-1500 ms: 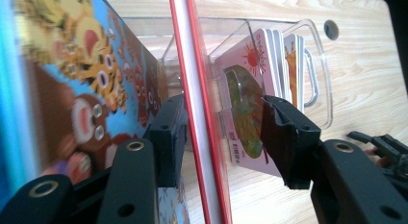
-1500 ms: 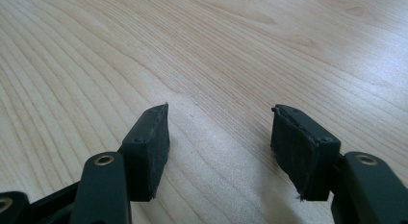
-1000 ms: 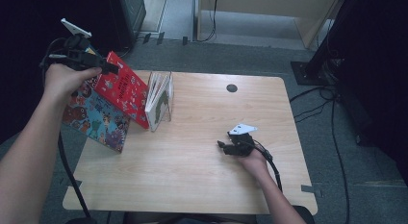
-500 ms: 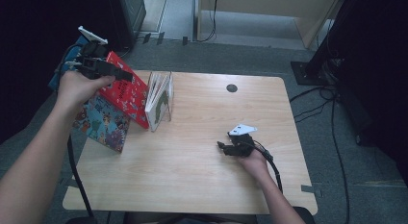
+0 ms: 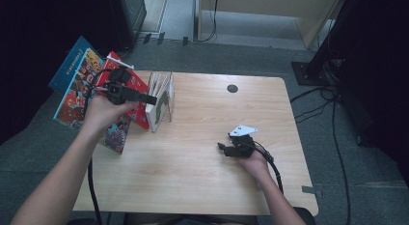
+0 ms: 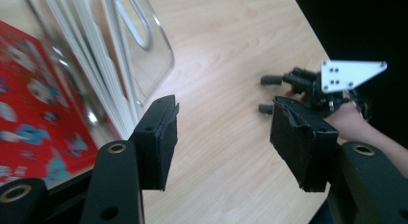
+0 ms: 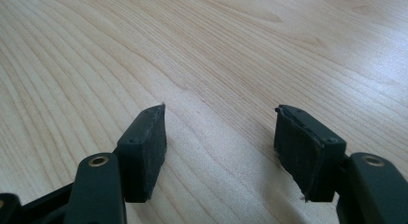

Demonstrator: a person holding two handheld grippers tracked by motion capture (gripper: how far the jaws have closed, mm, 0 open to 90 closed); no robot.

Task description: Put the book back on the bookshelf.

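My left gripper hovers over the table's left edge, level, its tips by a clear book stand that holds thin white books. Its jaws have just been opening and stand open with nothing between them. A red picture book leans against the stand under my hand. A blue-edged picture book tilts out past the table's left side, and another colourful book lies below it. My right gripper rests on the wooden table at the right, open and empty.
A small black round disc sits in the tabletop at the back. Cables run over the grey floor to the right, beside a dark stand base. From the left gripper view, the right gripper lies ahead across bare wood.
My left hand has moved right and down from beyond the table's left corner to the book stand, and the blue-edged book behind it now shows. The right hand has stayed put.
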